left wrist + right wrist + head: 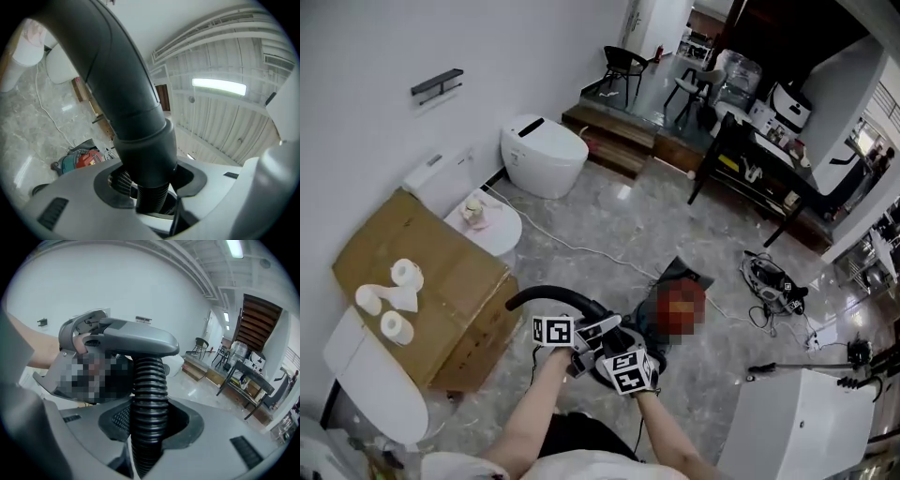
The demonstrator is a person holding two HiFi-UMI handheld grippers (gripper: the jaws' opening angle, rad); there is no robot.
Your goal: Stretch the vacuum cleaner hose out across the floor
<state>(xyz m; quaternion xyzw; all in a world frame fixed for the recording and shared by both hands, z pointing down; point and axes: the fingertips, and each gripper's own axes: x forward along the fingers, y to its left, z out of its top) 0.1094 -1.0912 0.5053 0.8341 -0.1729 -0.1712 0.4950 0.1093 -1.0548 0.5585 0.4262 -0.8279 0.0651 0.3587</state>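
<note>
The black hose (561, 298) is up in front of the person. The left claw (146, 187) squeezes its smooth bent end tight, the right claw (147, 423) its bumpy ringed part. A cardboard box (422, 281) sits close on the left; the grey floor (609, 230) ahead lies open up to the wooden step (614, 131)

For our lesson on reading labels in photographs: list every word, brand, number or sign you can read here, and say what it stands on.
No readable text in any view.
Marker cubes: black-and-white square patterns only, no letters or numbers.
Cardboard box: no print visible.
Vacuum cleaner: any label is too small to read.
Hose: plain black, no print.
</note>
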